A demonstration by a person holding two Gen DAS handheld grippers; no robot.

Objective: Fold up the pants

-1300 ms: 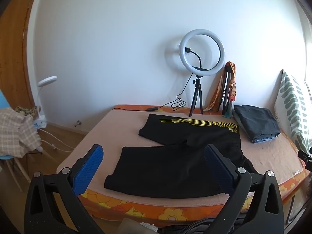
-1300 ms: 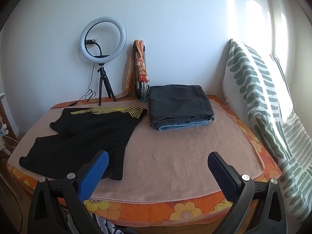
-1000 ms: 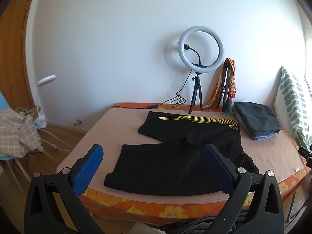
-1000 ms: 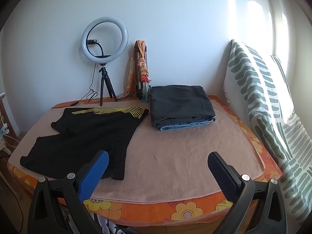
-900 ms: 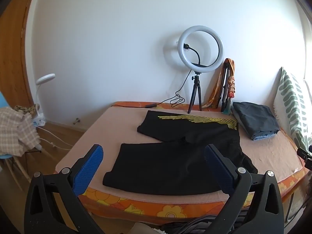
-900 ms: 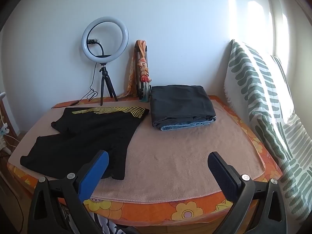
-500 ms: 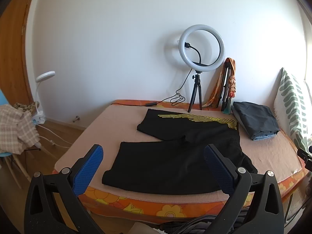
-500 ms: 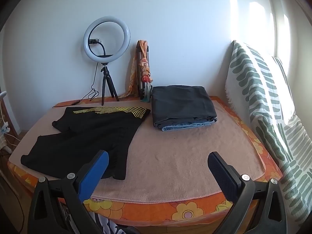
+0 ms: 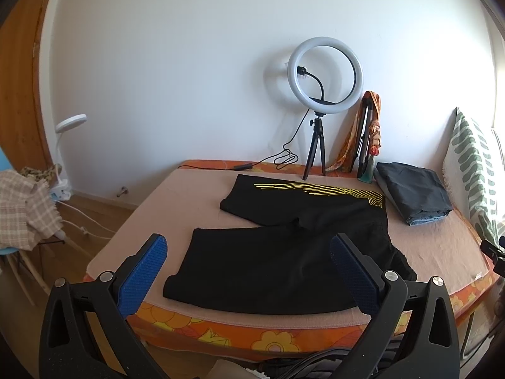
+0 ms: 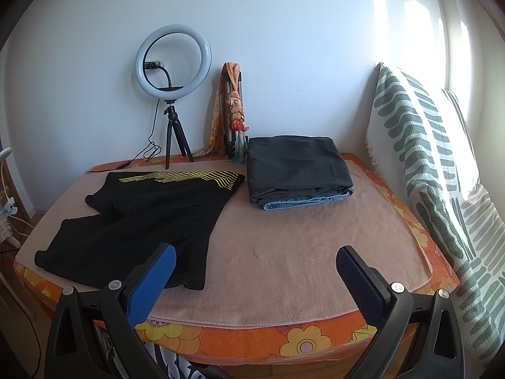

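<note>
Both my grippers were released, holding nothing: left gripper and right gripper hovered off the near edge of the bed. Black shorts with yellow stripes lay spread flat on the bed's left half. Folded dark pants stack sat just beside them, near the ring light.

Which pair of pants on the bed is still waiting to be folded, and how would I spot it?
Look at the bed with the orange flowered edge and the ring light at its back. The black pants lie spread flat on the side nearer the light, both legs apart. Yellow wavy lines on one leg set them apart from the plain folded dark grey stack beside them.
</note>
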